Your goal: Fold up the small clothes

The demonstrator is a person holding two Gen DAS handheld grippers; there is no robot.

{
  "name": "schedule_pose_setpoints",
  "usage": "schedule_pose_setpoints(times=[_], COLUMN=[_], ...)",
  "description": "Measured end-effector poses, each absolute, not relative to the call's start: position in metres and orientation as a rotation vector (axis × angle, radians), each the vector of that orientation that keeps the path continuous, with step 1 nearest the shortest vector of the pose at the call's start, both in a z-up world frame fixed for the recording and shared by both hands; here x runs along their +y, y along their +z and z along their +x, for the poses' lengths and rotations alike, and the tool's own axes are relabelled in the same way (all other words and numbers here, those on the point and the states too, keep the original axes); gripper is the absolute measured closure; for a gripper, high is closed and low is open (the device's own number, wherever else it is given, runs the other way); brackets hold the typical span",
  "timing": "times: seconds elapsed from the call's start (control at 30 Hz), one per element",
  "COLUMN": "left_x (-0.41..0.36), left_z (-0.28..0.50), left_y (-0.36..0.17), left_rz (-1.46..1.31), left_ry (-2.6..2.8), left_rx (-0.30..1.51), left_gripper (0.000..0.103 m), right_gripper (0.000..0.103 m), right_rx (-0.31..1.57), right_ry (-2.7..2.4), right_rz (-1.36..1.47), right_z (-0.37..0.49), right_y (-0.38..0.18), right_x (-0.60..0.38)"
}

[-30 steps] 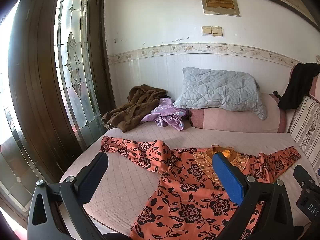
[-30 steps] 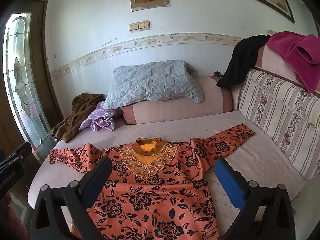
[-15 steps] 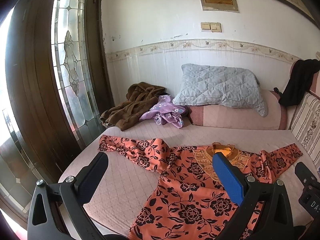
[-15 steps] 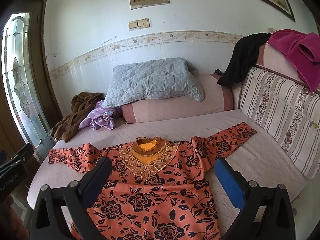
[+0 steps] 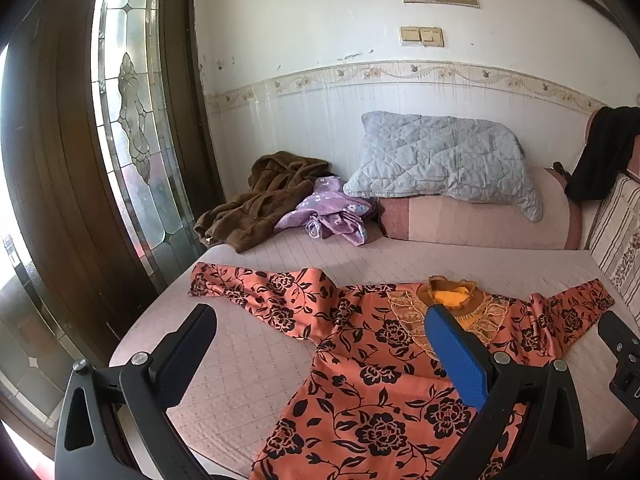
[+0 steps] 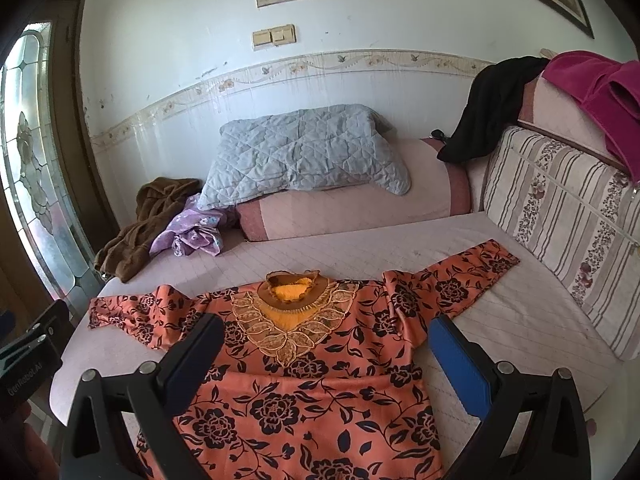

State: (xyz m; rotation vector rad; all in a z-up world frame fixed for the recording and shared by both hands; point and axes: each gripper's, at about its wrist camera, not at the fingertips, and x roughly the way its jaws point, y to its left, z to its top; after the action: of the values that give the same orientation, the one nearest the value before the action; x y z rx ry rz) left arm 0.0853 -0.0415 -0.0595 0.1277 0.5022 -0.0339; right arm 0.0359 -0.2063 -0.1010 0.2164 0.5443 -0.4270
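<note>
Both cameras nearer orange floral top; jaws spread, empty; left gripper label partly legible: "…Robot.AI".

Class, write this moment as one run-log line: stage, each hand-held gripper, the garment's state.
stage: pre-fold | left hand-held gripper: open, empty | right hand-held gripper: open, empty | orange floral top: flat on bed, sleeves spread, unfolded

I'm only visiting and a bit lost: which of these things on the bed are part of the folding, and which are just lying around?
Part of the job:
orange floral top
left gripper
right gripper

Just lying about:
brown garment
purple cloth
grey pillow
black garment
magenta cloth
</note>
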Motion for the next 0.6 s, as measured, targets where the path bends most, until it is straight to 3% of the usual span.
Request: schedule_pose_setpoints(times=[0.4,0.6], left_x=[-0.068,-0.087], left_z=[0.142,0.225], left_y=[-0.102,-0.189], left_rz=[0.171,0.164], left_ry=[-0.04,-0.133], left_rx=[0.577,0.865], left_gripper=[0.0,0.0], right_gripper=[0.0,0.0], right_rx=[0.58,0.556], right_ry=[-0.417,-0.348], right_rz=[0.336,0.567], right_z=[0.068,0.081], right_y=[-0.133,-0.185], right_x=[-0.261,-0.367])
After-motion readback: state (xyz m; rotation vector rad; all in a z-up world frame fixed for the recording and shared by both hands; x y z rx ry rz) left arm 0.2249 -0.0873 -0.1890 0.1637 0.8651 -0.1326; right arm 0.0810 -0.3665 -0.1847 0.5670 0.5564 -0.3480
